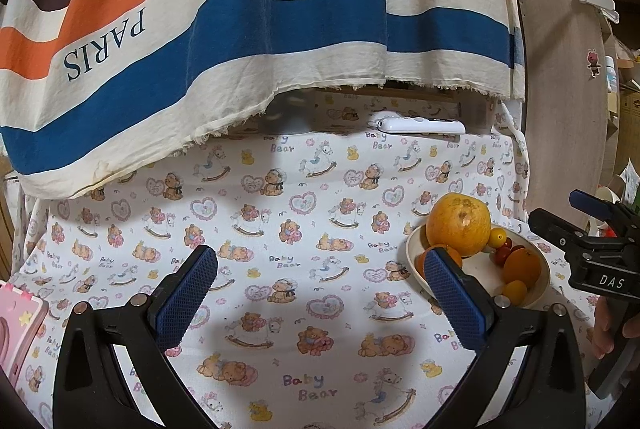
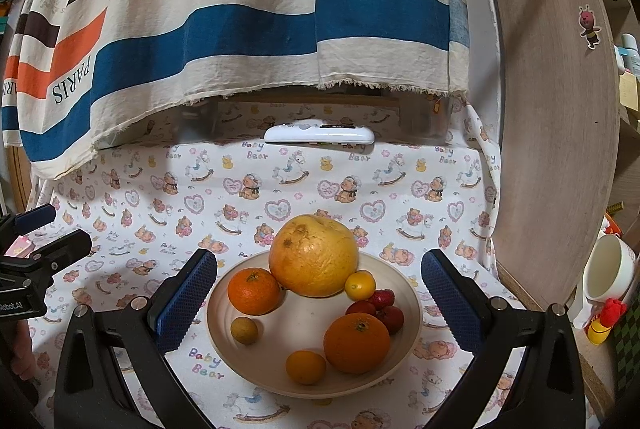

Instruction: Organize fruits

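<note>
A cream bowl (image 2: 404,345) sits on the bear-print cloth and holds a large yellow grapefruit (image 2: 314,255), two oranges (image 2: 253,290) (image 2: 356,343), several small yellow and brownish citrus fruits and some red cherry tomatoes (image 2: 378,307). My right gripper (image 2: 318,299) is open and empty, its fingers either side of the bowl, above it. My left gripper (image 1: 320,293) is open and empty over bare cloth, to the left of the bowl (image 1: 534,265), whose grapefruit (image 1: 458,225) shows at the right. The right gripper's body (image 1: 596,253) shows at the right edge of the left wrist view.
A striped "PARIS" cloth (image 2: 240,29) hangs across the back. A white remote (image 2: 320,134) lies under its edge. A wooden panel (image 2: 556,133) stands at the right, with a white mug (image 2: 608,269) beyond it. A pink box (image 1: 20,325) sits at the left.
</note>
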